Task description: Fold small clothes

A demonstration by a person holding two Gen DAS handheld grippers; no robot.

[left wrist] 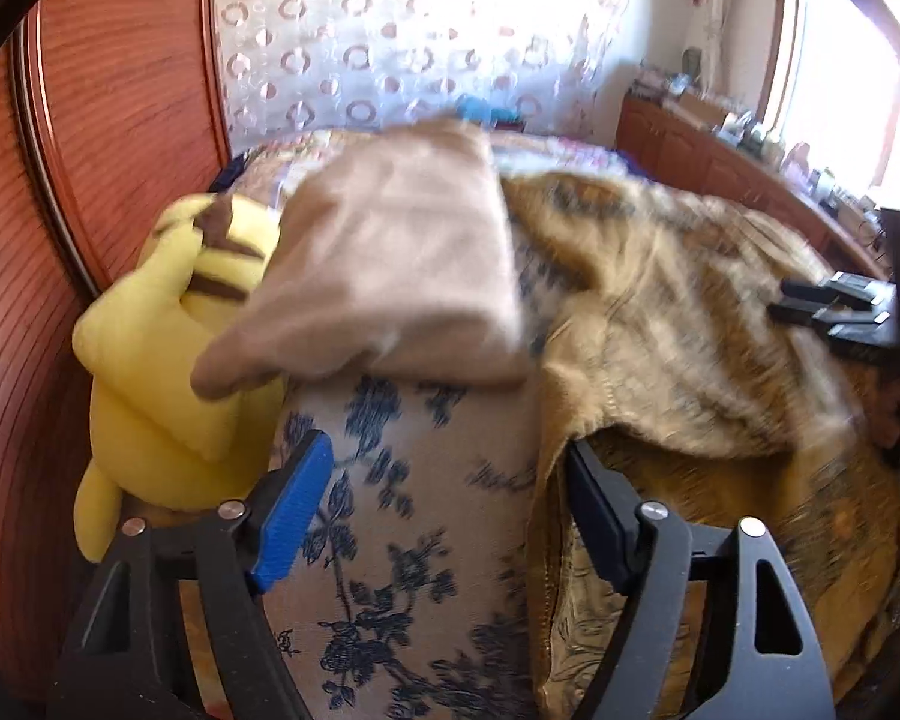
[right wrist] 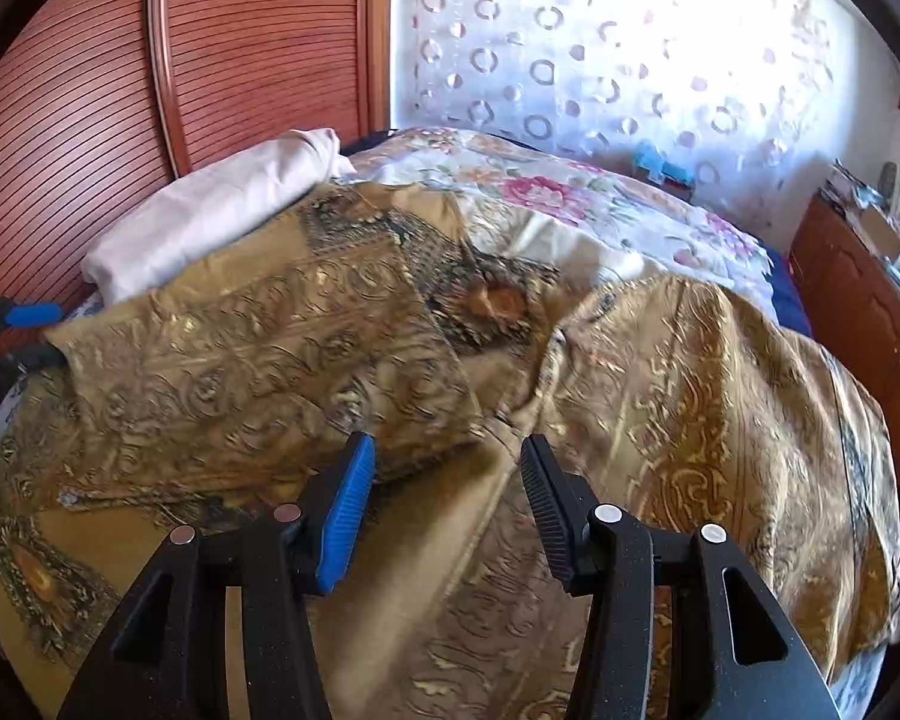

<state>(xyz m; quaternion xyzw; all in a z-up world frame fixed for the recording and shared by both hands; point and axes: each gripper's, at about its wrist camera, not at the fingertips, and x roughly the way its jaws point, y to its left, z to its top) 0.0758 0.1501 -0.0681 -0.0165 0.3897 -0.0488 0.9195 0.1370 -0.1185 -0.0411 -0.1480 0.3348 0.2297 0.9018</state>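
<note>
A golden-brown patterned garment [right wrist: 270, 348] lies rumpled across the bed, with one part folded over itself. In the left wrist view the same garment [left wrist: 690, 312] fills the right half. Its hemmed edge hangs down just inside the black right finger [left wrist: 600, 516]. My left gripper [left wrist: 447, 444] is open, with its jaws standing wide over the blue-flowered bed cover [left wrist: 390, 540]. My right gripper [right wrist: 447, 450] is open just above the garment, with nothing pinched. It also shows as a dark shape, the right gripper [left wrist: 834, 306], at the far right. The left gripper [right wrist: 24, 315] peeks in at the left edge.
A folded beige cloth [left wrist: 390, 264] rests at the head of the bed beside a yellow plush toy [left wrist: 168, 360]. A flowered quilt [right wrist: 570, 198] lies behind. A wooden wardrobe [left wrist: 90, 120] stands left, a cluttered wooden cabinet [left wrist: 720, 162] right, and a sheer curtain [right wrist: 600, 48] at the back.
</note>
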